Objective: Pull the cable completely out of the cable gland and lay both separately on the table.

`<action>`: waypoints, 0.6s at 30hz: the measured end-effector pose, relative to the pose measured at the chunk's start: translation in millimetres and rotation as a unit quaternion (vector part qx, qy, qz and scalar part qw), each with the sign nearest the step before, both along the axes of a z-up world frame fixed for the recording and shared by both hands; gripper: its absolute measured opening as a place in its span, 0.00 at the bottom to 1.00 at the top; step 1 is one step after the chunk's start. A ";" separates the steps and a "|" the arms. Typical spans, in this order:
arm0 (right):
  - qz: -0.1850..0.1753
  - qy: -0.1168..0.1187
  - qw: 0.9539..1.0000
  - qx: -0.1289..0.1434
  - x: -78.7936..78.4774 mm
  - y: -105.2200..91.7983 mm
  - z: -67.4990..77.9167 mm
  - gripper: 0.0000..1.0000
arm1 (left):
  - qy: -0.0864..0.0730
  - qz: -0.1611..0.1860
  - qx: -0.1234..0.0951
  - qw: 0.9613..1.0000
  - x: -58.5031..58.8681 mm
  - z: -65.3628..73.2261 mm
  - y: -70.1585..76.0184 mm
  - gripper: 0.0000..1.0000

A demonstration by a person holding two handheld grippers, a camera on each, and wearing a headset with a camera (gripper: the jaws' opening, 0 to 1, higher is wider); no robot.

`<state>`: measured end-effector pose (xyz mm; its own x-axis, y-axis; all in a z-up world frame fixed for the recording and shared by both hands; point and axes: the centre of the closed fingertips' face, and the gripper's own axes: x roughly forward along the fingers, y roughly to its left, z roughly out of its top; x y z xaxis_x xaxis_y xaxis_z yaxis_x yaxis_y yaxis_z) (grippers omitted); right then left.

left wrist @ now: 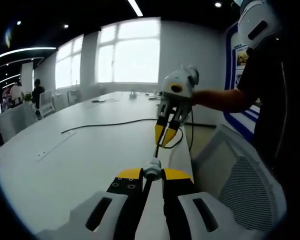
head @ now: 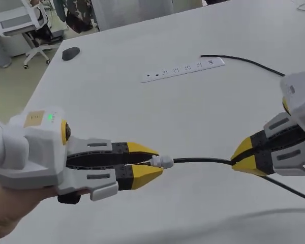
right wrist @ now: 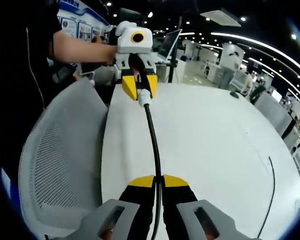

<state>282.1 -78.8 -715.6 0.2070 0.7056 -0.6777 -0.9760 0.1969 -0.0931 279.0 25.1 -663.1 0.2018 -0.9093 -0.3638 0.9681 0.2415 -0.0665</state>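
We see the left gripper (head: pixel 155 162) with its jaws clamped on the white cable gland (head: pixel 162 161), which juts from the yellow tips, held above the white table (head: pixel 142 112). The black cable (head: pixel 203 160) runs from the gland straight across to the right gripper (head: pixel 239 158), whose jaws are pinched closed on it; the cable sits in the gland, not pulled out. A tan sticker (head: pixel 34 118) on the left gripper's body carries print too small for us to read. Farther back on the table lie a white power strip (head: pixel 183 69) and a dark mouse (head: pixel 70 53).
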 end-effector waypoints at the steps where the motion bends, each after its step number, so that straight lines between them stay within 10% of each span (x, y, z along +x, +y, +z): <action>1: -0.010 0.009 1.000 0.002 0.0 -3.8 -0.9 0.00 | 0.000 0.001 0.000 1.000 0.4 -0.1 0.1 0.15; 18: -0.035 0.048 0.998 -0.034 -5.1 -27.3 -24.8 0.00 | 0.015 0.009 0.008 1.000 -2.2 -8.8 0.6 0.15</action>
